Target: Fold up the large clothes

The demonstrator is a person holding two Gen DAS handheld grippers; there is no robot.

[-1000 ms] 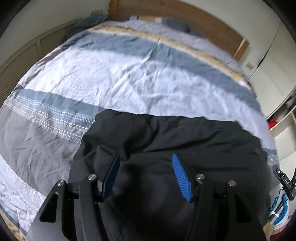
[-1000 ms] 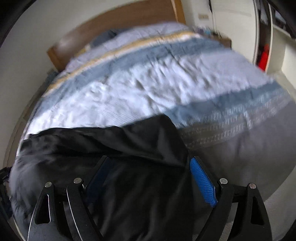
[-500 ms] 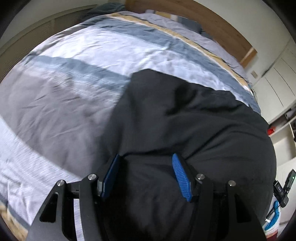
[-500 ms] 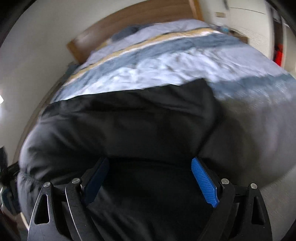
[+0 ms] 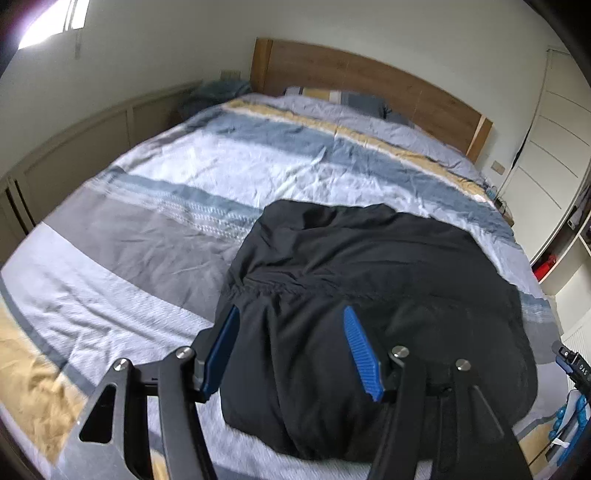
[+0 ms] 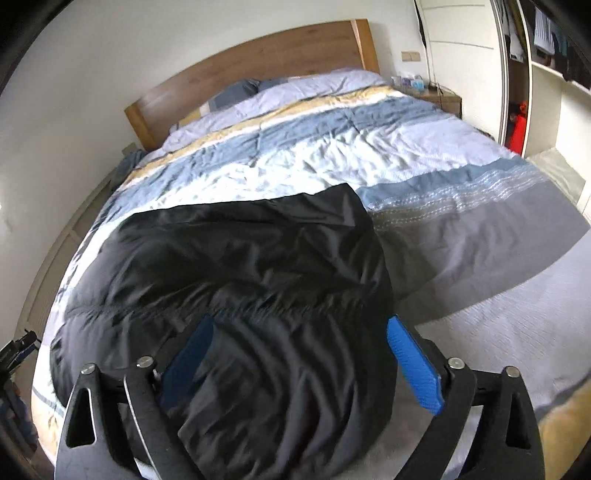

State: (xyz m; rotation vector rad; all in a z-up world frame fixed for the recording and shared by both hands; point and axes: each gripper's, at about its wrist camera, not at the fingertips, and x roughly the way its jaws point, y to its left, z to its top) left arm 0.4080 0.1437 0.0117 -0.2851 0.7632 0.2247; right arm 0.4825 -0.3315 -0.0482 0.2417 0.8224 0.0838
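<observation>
Your left gripper (image 5: pixel 291 347) is apart above the black jacket (image 5: pixel 369 295). Your right gripper (image 6: pixel 299 354) has just been opening, with jacket cloth lying loose between its pads. The jacket rests on the striped bed (image 5: pixel 147 229). No writing can be read.

Light and picture quality, my two tong cameras: soft even daylight.
Overexposed glare from bright window (image 5: pixel 55 22) at upper left of my left view; heavy fisheye bending, dark vignette corners; crumpled black fabric garment (image 5: pixel 369 295) swallows detail; striped blue-grey quilt (image 6: pixel 406 155) slightly smeared; shadows faint.
</observation>
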